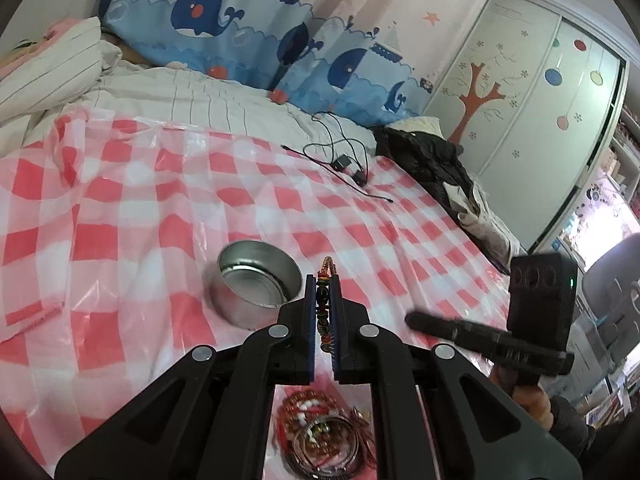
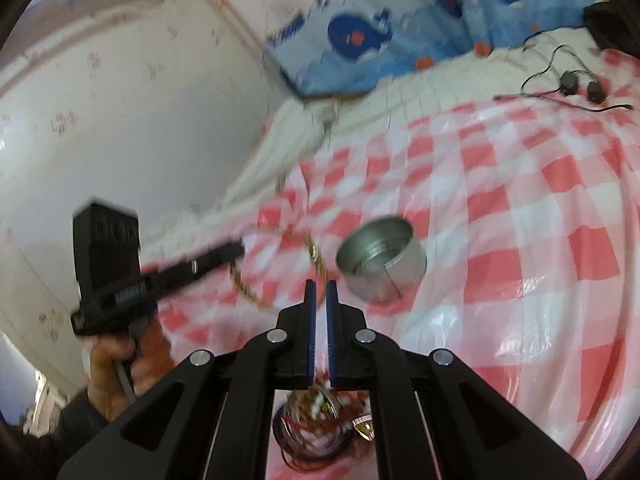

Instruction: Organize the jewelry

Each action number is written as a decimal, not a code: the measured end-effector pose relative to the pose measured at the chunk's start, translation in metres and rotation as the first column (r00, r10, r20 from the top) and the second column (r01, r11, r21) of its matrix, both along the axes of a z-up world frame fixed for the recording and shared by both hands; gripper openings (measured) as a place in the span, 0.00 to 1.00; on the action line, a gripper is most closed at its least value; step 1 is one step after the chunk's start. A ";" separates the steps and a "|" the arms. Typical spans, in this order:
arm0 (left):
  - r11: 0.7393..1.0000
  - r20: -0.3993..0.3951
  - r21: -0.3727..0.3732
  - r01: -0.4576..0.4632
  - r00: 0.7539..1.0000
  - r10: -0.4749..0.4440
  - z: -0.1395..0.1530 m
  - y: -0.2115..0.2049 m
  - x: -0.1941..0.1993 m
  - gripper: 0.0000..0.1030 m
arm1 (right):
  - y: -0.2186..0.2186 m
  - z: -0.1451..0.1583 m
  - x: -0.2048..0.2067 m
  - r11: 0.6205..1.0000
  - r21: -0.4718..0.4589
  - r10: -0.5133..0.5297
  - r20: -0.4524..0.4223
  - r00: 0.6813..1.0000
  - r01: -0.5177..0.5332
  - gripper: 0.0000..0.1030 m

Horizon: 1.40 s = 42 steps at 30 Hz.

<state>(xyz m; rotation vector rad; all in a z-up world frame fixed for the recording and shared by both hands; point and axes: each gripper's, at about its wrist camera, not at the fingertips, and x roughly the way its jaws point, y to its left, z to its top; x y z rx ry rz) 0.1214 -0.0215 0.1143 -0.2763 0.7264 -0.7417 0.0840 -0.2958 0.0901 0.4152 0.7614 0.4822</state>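
Note:
My left gripper (image 1: 323, 282) is shut on a beaded bracelet (image 1: 325, 308) of dark, green and orange beads, held above the red-and-white checked sheet, just right of an open round metal tin (image 1: 256, 286). A pile of bracelets and bead strings (image 1: 324, 436) lies below the left gripper. In the right wrist view my right gripper (image 2: 321, 286) is nearly closed with nothing seen between its pads. The tin (image 2: 382, 264) lies just right of it. The bracelet (image 2: 248, 288) hangs blurred from the left gripper (image 2: 236, 250). The jewelry pile (image 2: 320, 420) sits below.
The checked plastic sheet (image 1: 160, 208) covers a bed. Black cables and a charger (image 1: 344, 160) lie at the far side, beside a dark jacket (image 1: 432, 160). A whale-print pillow (image 1: 224, 20) and a wardrobe (image 1: 532, 92) stand behind.

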 end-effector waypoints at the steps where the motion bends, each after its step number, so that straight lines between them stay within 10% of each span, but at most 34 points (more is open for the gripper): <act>1: 1.000 0.001 -0.005 -0.001 1.000 0.001 -0.001 0.001 0.000 0.05 | 0.003 -0.005 -0.005 0.999 -0.044 0.017 -0.027 1.000 -0.018 0.41; 3: 1.000 -0.009 0.000 -0.006 1.000 0.006 -0.008 0.004 0.000 0.05 | 0.009 -0.015 -0.021 0.995 -0.098 0.026 -0.045 0.999 -0.030 0.73; 11: 1.000 -0.014 0.014 -0.006 1.000 0.006 -0.019 0.004 -0.002 0.05 | 0.062 -0.050 -0.056 0.957 -0.225 0.161 -0.118 0.980 -0.184 0.73; 13: 1.000 -0.016 0.014 -0.004 1.000 0.005 -0.022 0.003 -0.002 0.05 | 0.068 -0.058 -0.058 0.952 -0.243 0.161 -0.129 0.979 -0.188 0.56; 15: 1.000 -0.018 0.016 -0.006 1.000 0.006 -0.021 0.003 -0.003 0.05 | 0.067 -0.066 -0.055 0.952 -0.241 0.151 -0.171 0.974 -0.190 0.04; 25: 1.000 -0.024 0.004 -0.005 1.000 0.006 -0.021 0.003 -0.002 0.05 | -0.005 -0.016 -0.058 0.990 0.135 0.041 -0.017 0.999 -0.038 0.02; 37: 1.000 -0.058 0.015 -0.017 0.998 0.018 -0.029 -0.034 0.057 0.05 | -0.020 0.026 0.003 0.995 0.095 0.029 0.068 0.997 -0.035 0.02; 42: 0.964 -0.114 0.264 -0.025 0.992 0.057 -0.062 -0.061 0.092 0.07 | -0.017 0.023 0.044 0.995 0.084 0.039 0.061 0.997 -0.044 0.02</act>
